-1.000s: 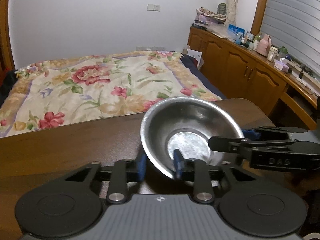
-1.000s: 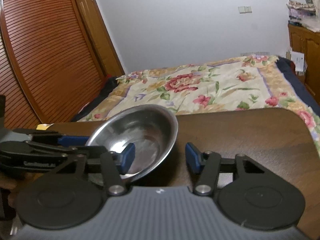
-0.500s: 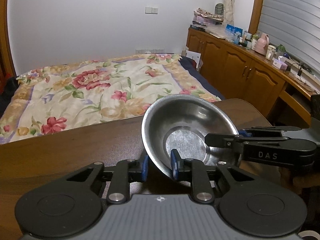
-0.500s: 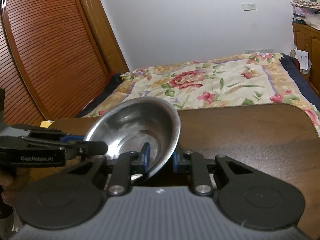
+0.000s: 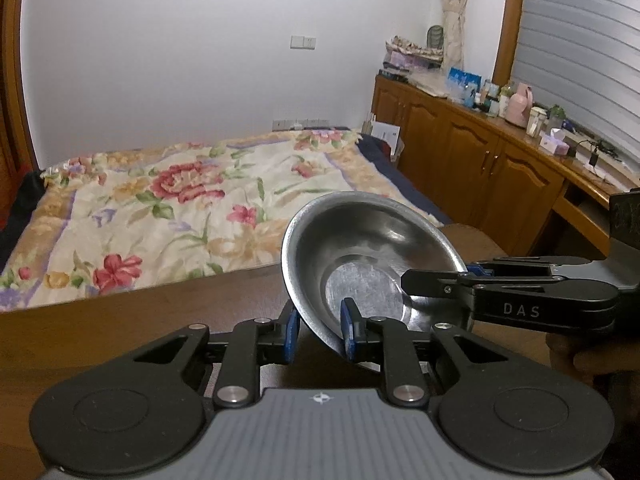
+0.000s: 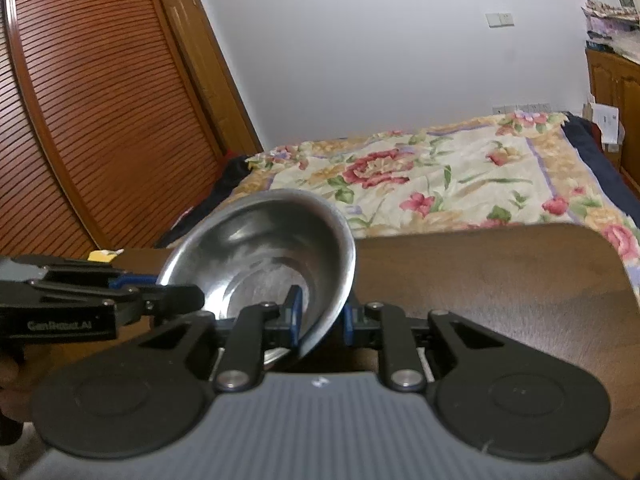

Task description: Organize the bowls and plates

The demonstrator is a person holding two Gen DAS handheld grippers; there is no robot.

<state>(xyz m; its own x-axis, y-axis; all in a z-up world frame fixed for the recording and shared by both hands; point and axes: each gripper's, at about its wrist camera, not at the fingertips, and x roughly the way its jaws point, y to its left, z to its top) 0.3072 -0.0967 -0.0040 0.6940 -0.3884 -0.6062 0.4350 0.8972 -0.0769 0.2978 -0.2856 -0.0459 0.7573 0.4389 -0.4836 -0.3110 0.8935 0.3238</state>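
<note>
A steel bowl [image 5: 368, 256] hangs tilted above the brown wooden table [image 5: 120, 320]. My left gripper [image 5: 320, 330] is shut on the bowl's near rim, one blue pad inside and one outside. In the left wrist view my right gripper [image 5: 436, 280] comes in from the right and clamps the opposite rim. In the right wrist view the same bowl [image 6: 260, 248] leans left. There my right gripper [image 6: 322, 318] is shut on its right rim, and the left gripper [image 6: 160, 292] holds the left side.
A bed with a floral quilt [image 5: 180, 208] lies beyond the table's far edge. Wooden cabinets with clutter on top [image 5: 500, 152] line the right wall. A slatted wooden door [image 6: 80, 120] stands at the left. A shiny edge [image 6: 276, 354] shows under the bowl; I cannot tell what it is.
The right gripper's jaws closed onto the bowl's rim. The left gripper tightened on its side and rose, so the bowl now sits higher and more tilted above the table.
</note>
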